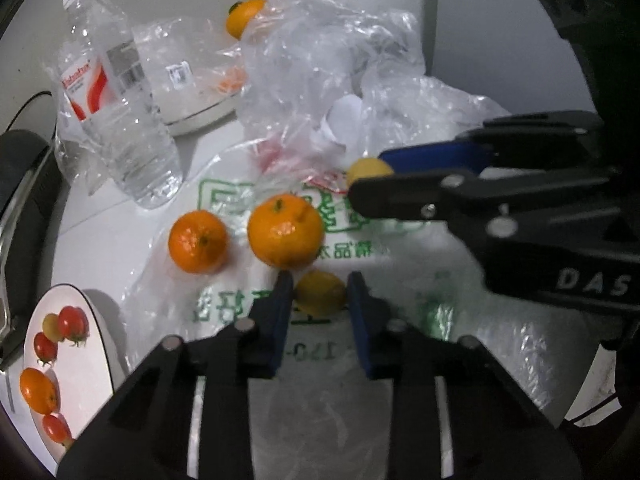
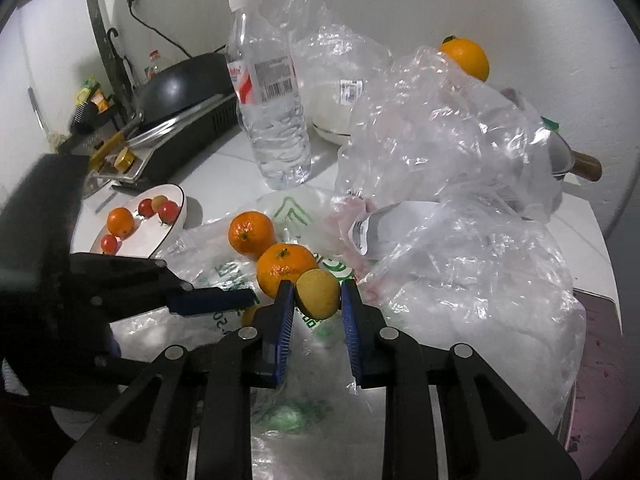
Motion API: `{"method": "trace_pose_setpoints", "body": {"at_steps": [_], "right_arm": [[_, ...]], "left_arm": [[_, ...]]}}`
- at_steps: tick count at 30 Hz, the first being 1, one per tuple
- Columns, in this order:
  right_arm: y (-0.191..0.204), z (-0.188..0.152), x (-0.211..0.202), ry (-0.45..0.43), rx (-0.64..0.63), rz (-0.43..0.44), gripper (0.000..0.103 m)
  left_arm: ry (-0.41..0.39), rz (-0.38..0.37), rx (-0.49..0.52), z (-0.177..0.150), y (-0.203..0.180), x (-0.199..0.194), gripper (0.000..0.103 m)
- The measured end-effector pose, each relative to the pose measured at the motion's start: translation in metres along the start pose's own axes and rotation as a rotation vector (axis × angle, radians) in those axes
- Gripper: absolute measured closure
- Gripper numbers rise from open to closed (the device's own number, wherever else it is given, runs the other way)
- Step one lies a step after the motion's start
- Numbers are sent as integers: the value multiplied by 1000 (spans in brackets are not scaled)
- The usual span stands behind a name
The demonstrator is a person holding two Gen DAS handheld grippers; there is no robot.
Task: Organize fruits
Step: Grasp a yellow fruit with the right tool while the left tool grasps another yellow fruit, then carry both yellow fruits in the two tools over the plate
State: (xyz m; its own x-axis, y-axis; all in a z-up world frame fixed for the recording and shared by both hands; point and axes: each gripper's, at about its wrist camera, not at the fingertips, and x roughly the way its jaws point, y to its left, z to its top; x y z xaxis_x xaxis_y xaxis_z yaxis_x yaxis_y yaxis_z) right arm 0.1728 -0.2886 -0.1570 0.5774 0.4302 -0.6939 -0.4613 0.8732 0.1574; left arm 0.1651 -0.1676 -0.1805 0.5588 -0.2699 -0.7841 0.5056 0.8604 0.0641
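My left gripper (image 1: 320, 286) has its jaws on either side of a small yellow fruit (image 1: 320, 292) lying on a printed plastic bag (image 1: 280, 316); whether the pads touch it is unclear. My right gripper (image 2: 317, 294) is shut on a second small yellow fruit (image 2: 319, 293), which also shows in the left wrist view (image 1: 366, 170). Two tangerines (image 1: 285, 230) (image 1: 197, 241) lie just beyond on the bag. A white plate (image 1: 94, 364) at the left holds a tangerine (image 1: 38, 390) and several cherry tomatoes (image 1: 73, 324). Another orange (image 1: 244, 16) sits at the back.
A clear water bottle (image 1: 120, 104) stands at the back left. Crumpled clear plastic bags (image 1: 332, 64) cover the middle and right. A white bowl (image 1: 200, 92) lies behind them. A black pan on a cooker (image 2: 180, 92) stands at the far left.
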Motion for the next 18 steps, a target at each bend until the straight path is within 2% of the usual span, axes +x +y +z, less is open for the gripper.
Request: {"method": "trace_pose_setpoints", "body": {"at_steps": [5,18], "right_arm": [[5,1,-8,-23,5,-1,77],[36,5,-19,-42,-30,-13,77]], "left_arm": [[-8,-15,-16,-2,4,-7,74],[-95,5,-24,-13,13,-54,74]]}}
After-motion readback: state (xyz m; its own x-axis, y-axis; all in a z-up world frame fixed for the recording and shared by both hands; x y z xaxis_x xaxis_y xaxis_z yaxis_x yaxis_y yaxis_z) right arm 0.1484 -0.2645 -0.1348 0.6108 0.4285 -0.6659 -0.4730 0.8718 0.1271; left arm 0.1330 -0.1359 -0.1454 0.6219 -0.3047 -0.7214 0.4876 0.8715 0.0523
